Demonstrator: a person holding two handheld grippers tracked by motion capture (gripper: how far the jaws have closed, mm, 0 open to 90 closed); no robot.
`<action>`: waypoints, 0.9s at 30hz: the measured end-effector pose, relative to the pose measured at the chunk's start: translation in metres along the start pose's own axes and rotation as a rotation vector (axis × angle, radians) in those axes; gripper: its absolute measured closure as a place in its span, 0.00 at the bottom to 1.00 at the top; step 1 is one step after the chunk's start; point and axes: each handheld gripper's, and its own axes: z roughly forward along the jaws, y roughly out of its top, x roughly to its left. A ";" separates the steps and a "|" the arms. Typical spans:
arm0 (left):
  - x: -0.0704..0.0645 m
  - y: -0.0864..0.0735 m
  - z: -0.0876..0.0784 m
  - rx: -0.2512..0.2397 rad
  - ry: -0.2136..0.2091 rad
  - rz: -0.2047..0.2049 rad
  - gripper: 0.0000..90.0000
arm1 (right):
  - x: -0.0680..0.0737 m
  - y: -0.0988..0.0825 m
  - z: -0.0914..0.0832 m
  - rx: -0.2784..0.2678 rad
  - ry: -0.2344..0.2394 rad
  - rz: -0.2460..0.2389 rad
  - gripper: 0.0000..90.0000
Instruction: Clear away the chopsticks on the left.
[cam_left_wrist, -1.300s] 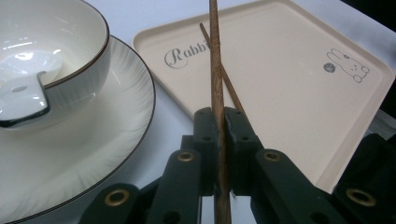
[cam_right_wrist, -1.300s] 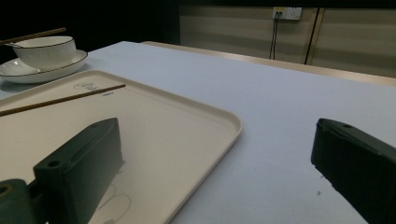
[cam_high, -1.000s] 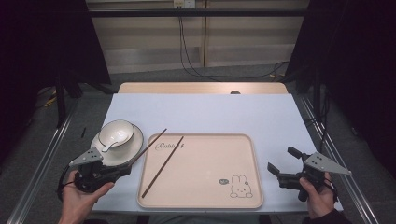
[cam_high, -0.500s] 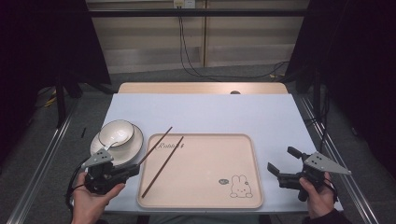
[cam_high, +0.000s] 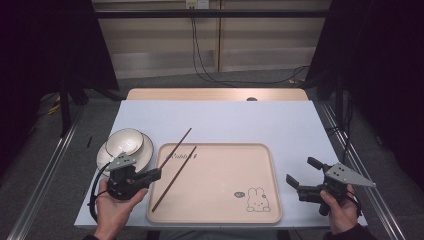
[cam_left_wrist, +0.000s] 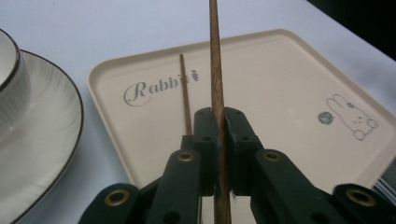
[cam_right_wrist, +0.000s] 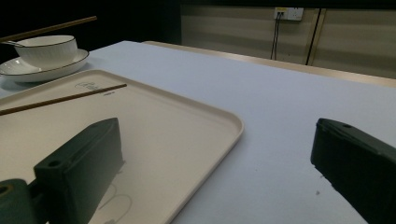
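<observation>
My left gripper (cam_high: 156, 173) is shut on a dark wooden chopstick (cam_high: 176, 148) near its lower end; the stick points up and away over the beige rabbit tray's (cam_high: 220, 200) left rim. In the left gripper view the jaws (cam_left_wrist: 219, 122) clamp that chopstick (cam_left_wrist: 214, 56). A second chopstick (cam_high: 175, 177) lies slanted on the tray's left part, also seen as a thin chopstick (cam_left_wrist: 186, 93) beyond the jaws. At the tray's right, my right gripper (cam_high: 300, 170) stands open above the table with nothing between its fingers (cam_right_wrist: 217, 140).
A white bowl (cam_high: 125, 141) sits on a white plate (cam_high: 107, 159) left of the tray, just behind my left hand. The pale blue table top (cam_high: 240, 120) stretches beyond the tray. Cables hang at the far wall.
My left gripper has moved right toward the tray with the chopstick in it, away from the plate's front. The right gripper has stayed put.
</observation>
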 end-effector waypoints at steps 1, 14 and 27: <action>-0.001 0.001 0.003 0.004 0.003 0.005 0.94 | 0.000 0.000 0.000 -0.001 0.002 0.002 0.02; -0.011 0.009 0.039 0.075 0.027 0.006 0.94 | 0.001 0.000 0.000 -0.001 -0.006 -0.005 0.02; -0.016 -0.011 0.060 0.144 0.051 -0.037 0.94 | 0.001 0.000 0.001 0.002 -0.001 -0.011 0.02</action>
